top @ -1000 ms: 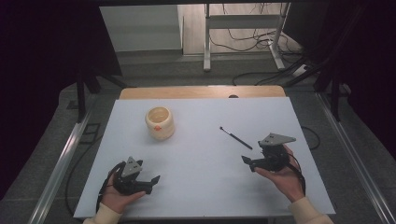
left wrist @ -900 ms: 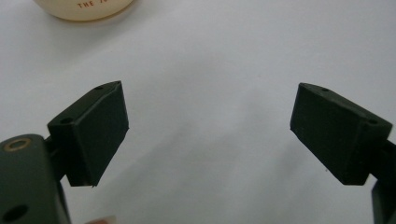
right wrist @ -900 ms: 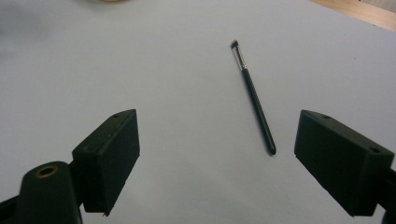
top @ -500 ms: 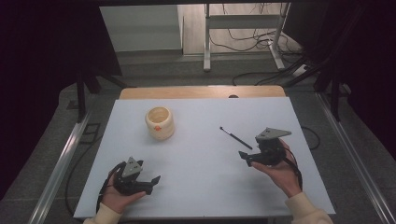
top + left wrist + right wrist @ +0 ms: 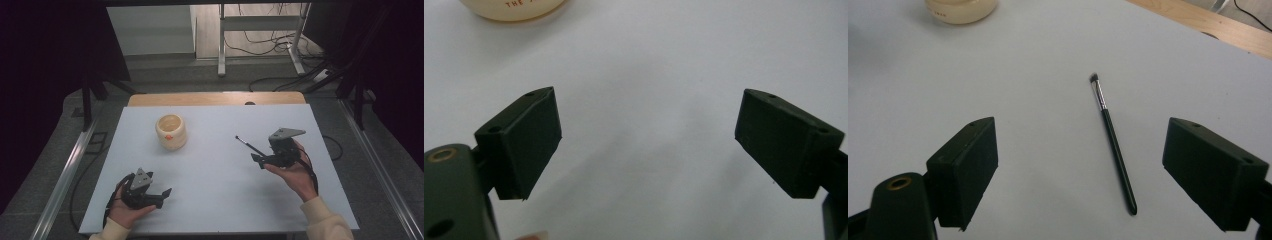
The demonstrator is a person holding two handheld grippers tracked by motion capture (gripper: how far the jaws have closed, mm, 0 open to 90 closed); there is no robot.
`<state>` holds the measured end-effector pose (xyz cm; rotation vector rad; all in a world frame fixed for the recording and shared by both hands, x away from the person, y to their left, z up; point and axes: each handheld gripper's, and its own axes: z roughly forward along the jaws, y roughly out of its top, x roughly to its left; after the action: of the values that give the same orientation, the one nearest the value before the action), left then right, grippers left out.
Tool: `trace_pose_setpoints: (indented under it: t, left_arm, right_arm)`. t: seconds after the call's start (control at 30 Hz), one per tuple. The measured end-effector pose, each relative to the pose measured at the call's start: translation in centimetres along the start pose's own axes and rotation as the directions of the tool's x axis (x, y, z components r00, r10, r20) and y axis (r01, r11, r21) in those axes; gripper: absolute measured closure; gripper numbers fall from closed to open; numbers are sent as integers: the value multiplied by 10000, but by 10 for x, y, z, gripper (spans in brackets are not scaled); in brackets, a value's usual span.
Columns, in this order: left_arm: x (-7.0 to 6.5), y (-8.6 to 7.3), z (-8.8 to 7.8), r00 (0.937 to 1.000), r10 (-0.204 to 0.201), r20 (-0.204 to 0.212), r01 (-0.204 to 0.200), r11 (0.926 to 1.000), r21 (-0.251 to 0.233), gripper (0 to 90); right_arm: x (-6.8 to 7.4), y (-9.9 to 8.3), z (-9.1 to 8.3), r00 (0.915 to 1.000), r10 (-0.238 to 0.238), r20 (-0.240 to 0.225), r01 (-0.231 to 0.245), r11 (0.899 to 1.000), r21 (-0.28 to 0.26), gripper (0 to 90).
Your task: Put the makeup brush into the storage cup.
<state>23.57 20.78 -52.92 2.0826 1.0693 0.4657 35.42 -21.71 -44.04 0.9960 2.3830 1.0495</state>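
A thin black makeup brush [image 5: 248, 145] [image 5: 1112, 140] lies flat on the white table, bristle end pointing to the far left. My right gripper [image 5: 260, 160] [image 5: 1080, 170] hovers just over its near end, jaws wide open with the handle lying between them. A cream cup [image 5: 171, 131] stands upright at the middle left of the table; its base shows at the top of both gripper views [image 5: 514, 7] [image 5: 962, 9]. My left gripper [image 5: 162, 195] [image 5: 649, 145] rests low near the front left edge, open and holding nothing.
The white sheet [image 5: 215, 200] covers a wooden table whose bare far edge [image 5: 215, 98] shows behind. Metal rails run along both sides on the floor. Cables and a stand's legs [image 5: 260, 55] lie beyond the table.
My right gripper has moved forward and to the left, closing on the brush's near end. The left gripper, the cup and the brush have stayed put.
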Motion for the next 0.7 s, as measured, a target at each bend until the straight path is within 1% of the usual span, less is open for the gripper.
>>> trace_pose_setpoints:
  t: [0.23, 0.3, 0.43, 0.7]
  left_arm:
    - [0, 0, 0, 10000, 31, -22, -31, 10000, 3, 116]
    - [0, 0, 0, 10000, 27, -24, -27, 10000, 2, 116]
    - [0, 0, 0, 10000, 33, -23, -33, 10000, 20, 117]
    - [0, 0, 0, 10000, 61, -30, -61, 10000, 23, 117]
  right_arm:
    - [-4, 11, 9, 10000, 36, -33, -35, 9999, 146, 146]
    - [-4, 12, 10, 10000, 64, -48, -63, 9999, 157, 146]
    - [-7, 16, 17, 9999, 126, 31, -128, 9992, 372, 145]
    - [-10, 17, 28, 9999, 120, -12, -119, 9974, 709, 134]
